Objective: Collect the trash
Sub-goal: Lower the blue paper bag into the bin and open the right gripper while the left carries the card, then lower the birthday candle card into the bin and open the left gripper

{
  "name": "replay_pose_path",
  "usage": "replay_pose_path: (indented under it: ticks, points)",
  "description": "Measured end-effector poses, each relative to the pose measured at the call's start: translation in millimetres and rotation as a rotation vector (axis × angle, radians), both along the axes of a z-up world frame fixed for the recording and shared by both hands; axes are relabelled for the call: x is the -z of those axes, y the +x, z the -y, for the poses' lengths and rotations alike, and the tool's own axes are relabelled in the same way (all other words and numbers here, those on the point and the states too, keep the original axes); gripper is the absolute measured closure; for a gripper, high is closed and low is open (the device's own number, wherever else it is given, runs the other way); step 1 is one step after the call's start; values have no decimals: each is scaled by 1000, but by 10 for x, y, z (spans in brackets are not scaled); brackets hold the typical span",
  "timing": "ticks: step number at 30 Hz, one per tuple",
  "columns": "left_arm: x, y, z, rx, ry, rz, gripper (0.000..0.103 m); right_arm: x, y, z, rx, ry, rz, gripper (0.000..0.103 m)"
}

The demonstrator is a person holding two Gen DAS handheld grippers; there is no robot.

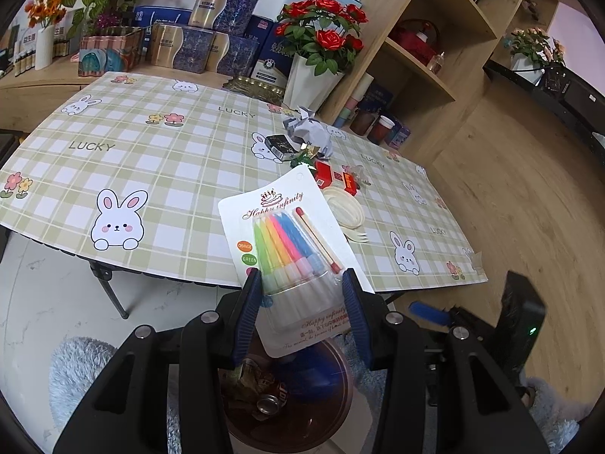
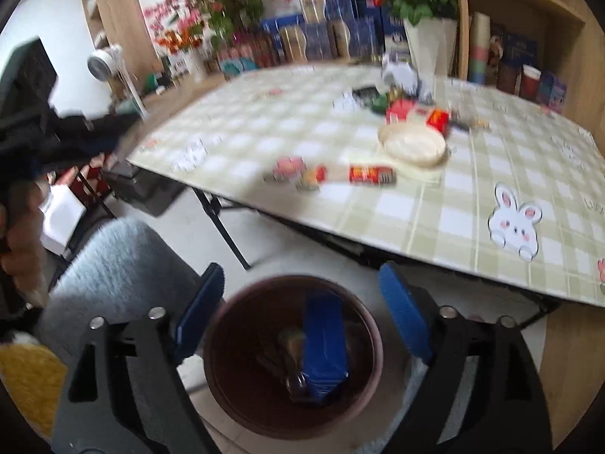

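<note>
Left claw (image 1: 302, 295) clamps candle pack (image 1: 287, 249); right claw (image 2: 298, 314) gapes above bin (image 2: 227, 378).

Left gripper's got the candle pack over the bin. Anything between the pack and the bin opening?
Nothing visible. The candle pack is clamped in the left gripper directly above the bin, whose mouth is uncovered, with a can and a blue box already inside. The right gripper stands open above the bin too, holding nothing.

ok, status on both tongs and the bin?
Left tongs shut on candle pack above bin. Right tongs open, empty; blue box in bin. Nothing blocking.
</note>
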State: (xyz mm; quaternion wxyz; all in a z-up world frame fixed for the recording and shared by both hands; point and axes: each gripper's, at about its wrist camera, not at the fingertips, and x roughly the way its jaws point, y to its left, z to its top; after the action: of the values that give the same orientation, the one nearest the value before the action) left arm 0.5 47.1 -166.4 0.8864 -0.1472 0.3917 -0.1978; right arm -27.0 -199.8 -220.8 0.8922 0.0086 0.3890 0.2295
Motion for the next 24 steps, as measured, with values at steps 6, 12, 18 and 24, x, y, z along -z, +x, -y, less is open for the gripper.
replay_pose_path:
  ticks: [6,12,18,24]
  points:
    - [71,-6,-7,-1,-11,-22,60,-269,28,106,60,50,67,6]
    - [207,-25,59,28,5,-59,60,-378,56,245,144,9,115,6]
    - [321,-39,185,64,41,-94,60,-320,107,412,244,-3,112,6]
    - [548,-38,307,97,62,-171,60,-258,81,417,254,-45,120,6]
